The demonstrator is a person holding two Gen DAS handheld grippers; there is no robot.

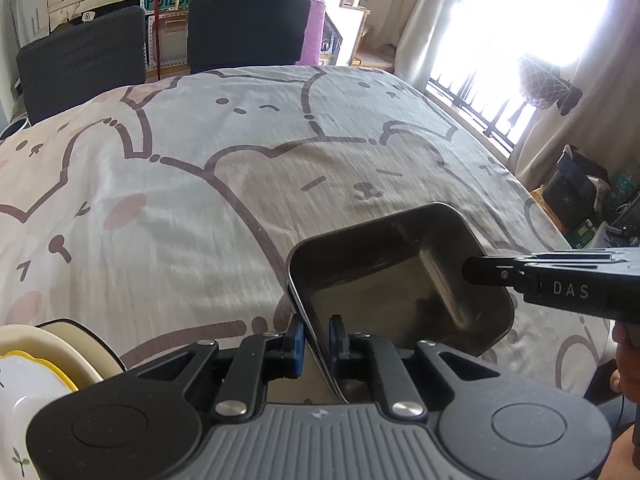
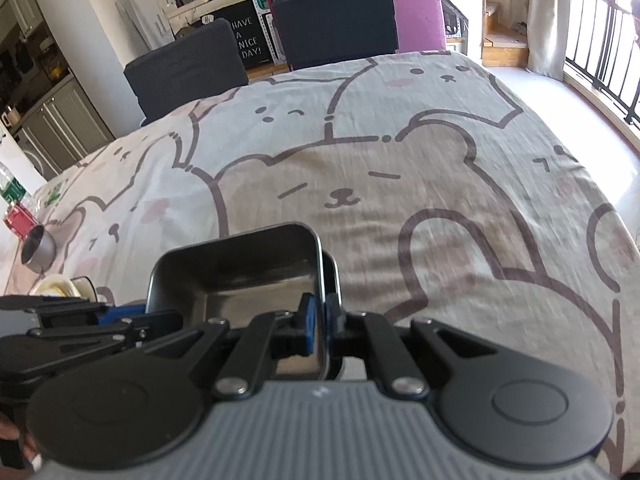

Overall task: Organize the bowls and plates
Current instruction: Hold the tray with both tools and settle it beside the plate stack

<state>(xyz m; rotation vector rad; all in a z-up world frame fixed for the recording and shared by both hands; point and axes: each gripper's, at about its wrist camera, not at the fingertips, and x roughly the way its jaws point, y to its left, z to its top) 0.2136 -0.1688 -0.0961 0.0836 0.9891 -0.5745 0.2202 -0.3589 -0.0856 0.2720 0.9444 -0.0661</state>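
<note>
Left gripper point(image 1: 316, 340) angled downward at lower centre, blue pads clamped on left rim of shiny rectangular metal tray point(image 1: 400, 280). Right gripper point(image 2: 318, 330) same downward tilt, pads pinching tray's right wall. Tray point(image 2: 240, 276) held just above bear-print tablecloth point(image 2: 360, 152). Cream and yellow stacked dishes point(image 1: 36, 364) at lower left. Dark chairs point(image 1: 84, 60) beyond, upper frame.

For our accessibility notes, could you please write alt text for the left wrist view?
The left gripper pinches the rim of a square metal tray, while the right gripper holds its opposite side above a bear-print tablecloth.
</note>
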